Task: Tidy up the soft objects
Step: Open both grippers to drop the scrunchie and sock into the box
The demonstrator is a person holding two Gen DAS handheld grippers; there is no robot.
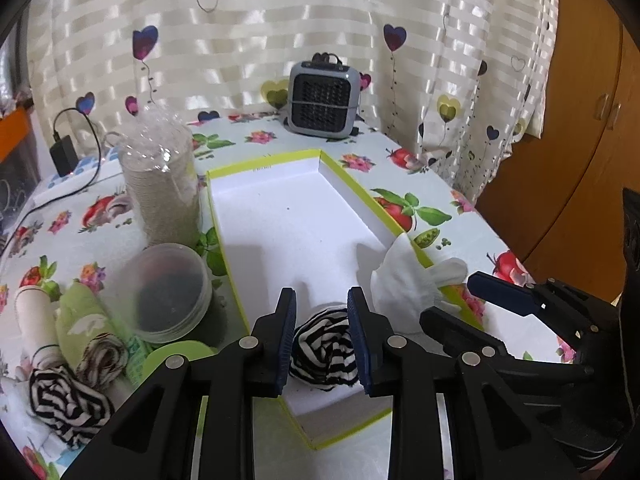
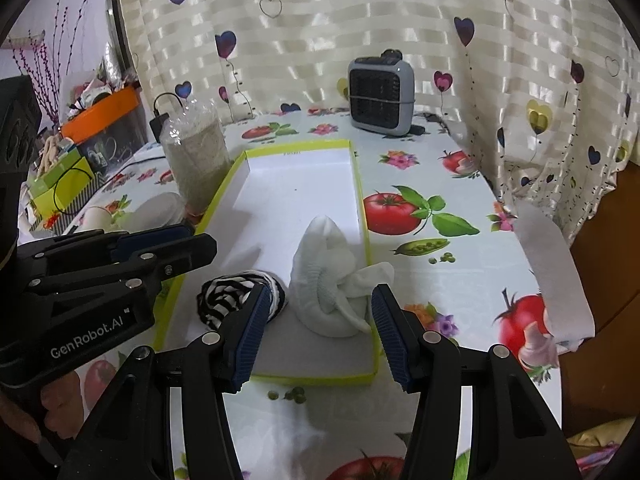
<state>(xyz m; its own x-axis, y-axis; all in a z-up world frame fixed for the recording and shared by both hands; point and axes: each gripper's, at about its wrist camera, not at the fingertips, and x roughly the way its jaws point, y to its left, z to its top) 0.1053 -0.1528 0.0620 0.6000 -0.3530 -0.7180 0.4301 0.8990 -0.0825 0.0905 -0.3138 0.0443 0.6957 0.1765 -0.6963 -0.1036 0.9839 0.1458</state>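
Both tongs stand apart over the box (image 2: 362, 184), left (image 1: 322, 336) around a striped roll (image 1: 326, 354), right (image 2: 318, 332) around a white bundle (image 2: 328, 280).

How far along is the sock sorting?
Done: a striped sock roll and a white sock bundle lie in the green-edged box, the white one draped over its rim. In hand: nothing; left gripper and right gripper straddle them, jaws apart. Left: another striped roll, brown-striped roll and cream roll beside the box.
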